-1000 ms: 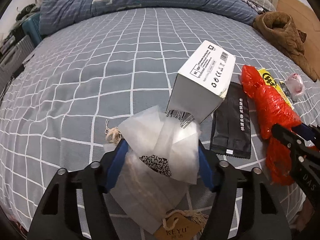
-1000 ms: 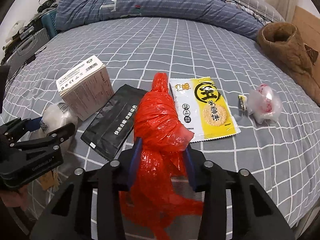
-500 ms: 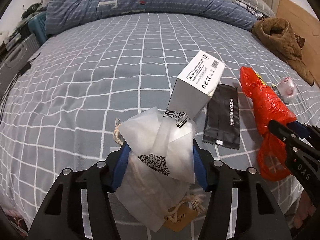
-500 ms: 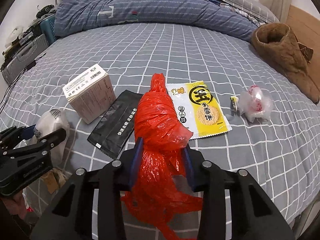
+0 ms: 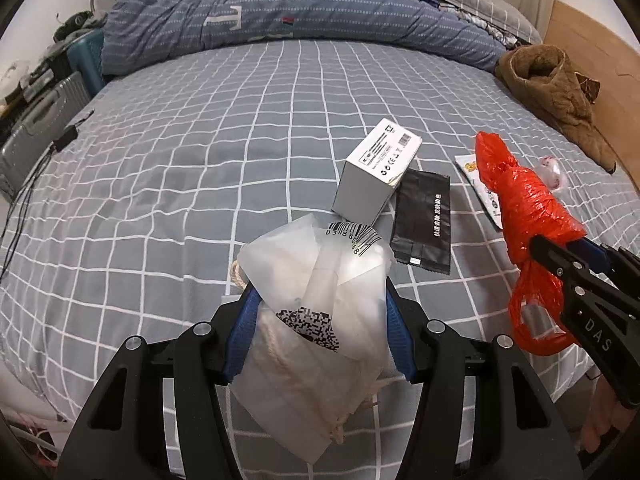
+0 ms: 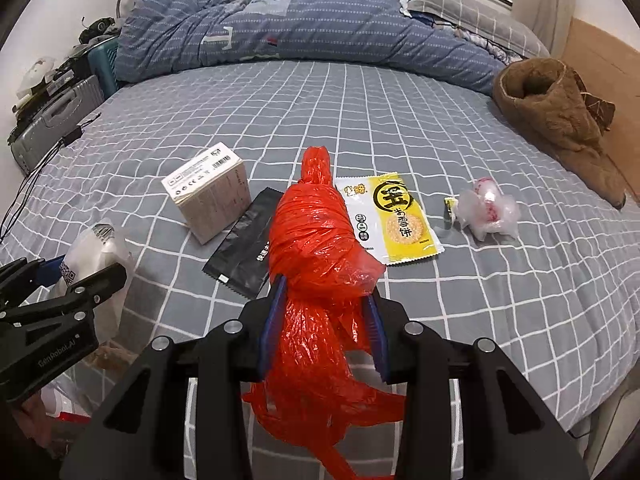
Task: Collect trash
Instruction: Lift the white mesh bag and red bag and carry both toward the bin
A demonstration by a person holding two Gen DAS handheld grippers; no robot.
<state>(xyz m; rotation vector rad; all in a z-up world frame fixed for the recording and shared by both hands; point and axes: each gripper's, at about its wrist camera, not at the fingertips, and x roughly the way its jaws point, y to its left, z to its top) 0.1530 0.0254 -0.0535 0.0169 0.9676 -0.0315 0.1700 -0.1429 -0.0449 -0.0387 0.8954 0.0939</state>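
Red plastic fills my right gripper (image 6: 324,320): its blue pads are clamped hard on the crumpled red bag (image 6: 316,240), whose top stands up ahead of the fingers while the tails hang below them, clear of the bed (image 6: 520,300). My left gripper (image 5: 320,328) is closed on a white pouch (image 5: 320,312) with a barcode, a printed code and a cord; the pads press its sides and it too hangs off the sheet, over the near edge of the bed. So two pieces of trash are in hand, I judge, and neither is binned; no bin shows in either view, so I cannot say where they go. Left on the bed, in a row a little in from the near edge, are the box (image 6: 208,196), a black sachet (image 6: 244,252) touching its right side, a yellow snack wrapper (image 6: 392,216) further right, and near the right edge a clear crumpled wrapper (image 6: 488,208) with a small scrap (image 6: 449,210) just beside it. The brown coat (image 6: 560,120) at the far right edge and the quilt (image 6: 300,28) along the far edge I take not to be trash. By my count the job is under halfway: both loads need dropping, then more pickups follow.
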